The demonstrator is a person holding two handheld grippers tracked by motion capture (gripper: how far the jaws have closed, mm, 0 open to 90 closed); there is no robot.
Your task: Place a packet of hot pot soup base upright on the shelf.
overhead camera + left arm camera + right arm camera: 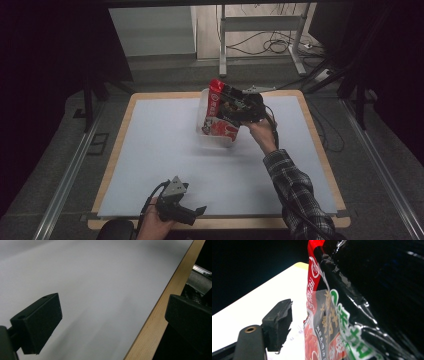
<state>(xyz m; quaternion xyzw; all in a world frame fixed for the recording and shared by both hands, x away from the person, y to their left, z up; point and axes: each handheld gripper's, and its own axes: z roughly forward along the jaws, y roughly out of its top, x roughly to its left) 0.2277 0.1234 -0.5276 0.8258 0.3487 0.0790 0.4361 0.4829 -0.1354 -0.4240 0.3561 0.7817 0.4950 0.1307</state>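
A red and black snack packet stands upright in a clear plastic tub at the far middle of the white table top. My right gripper is at the packet's right side near its top. In the right gripper view the packet sits between the jaws. The left finger stands a little apart from it, and the other finger is hidden behind the foil. My left gripper rests low at the table's near edge, open, with nothing between its jaws.
The table top has a wooden rim. Metal rails run along both sides on the floor. Beyond the far edge stand a desk frame and loose cables.
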